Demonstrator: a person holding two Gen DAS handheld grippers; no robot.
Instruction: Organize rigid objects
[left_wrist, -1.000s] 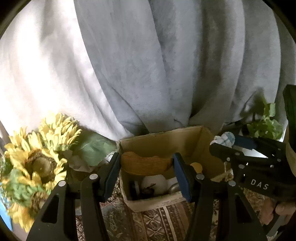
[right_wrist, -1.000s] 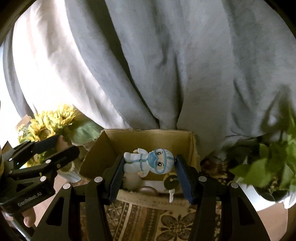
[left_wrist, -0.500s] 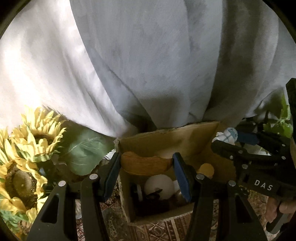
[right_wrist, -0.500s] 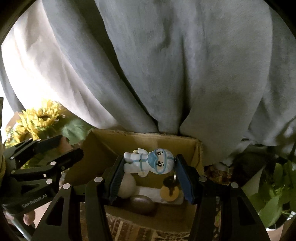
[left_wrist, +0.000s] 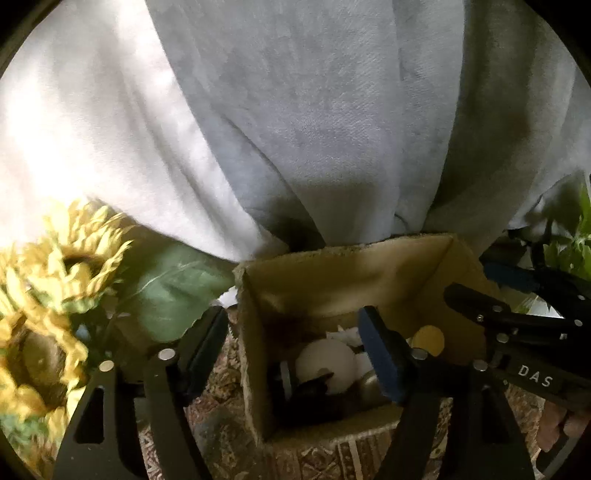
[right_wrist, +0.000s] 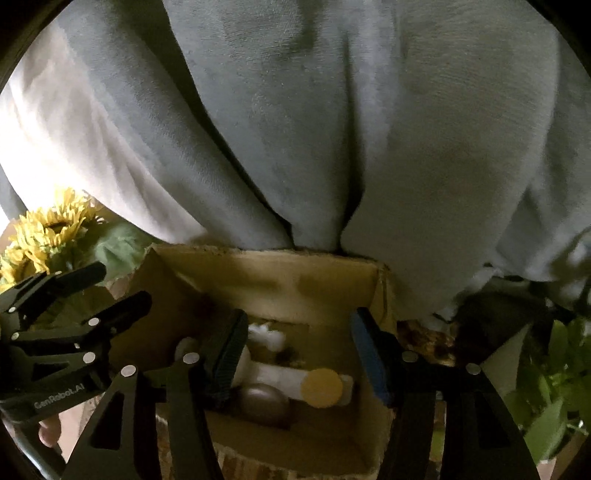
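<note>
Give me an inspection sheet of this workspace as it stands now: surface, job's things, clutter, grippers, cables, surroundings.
Surface: patterned cloth under the box.
Job's things: open cardboard box holding a white ball, a dark rounded object, a yellow disc lying on a white flat piece, and a blurred white figure.
Clutter: nothing seen.
Grippers: left gripper open and empty, over the box's left wall; right gripper open and empty, over the box.
Cables: nothing seen.
Surroundings: grey curtain behind; sunflowers to the left; green plant to the right.
</note>
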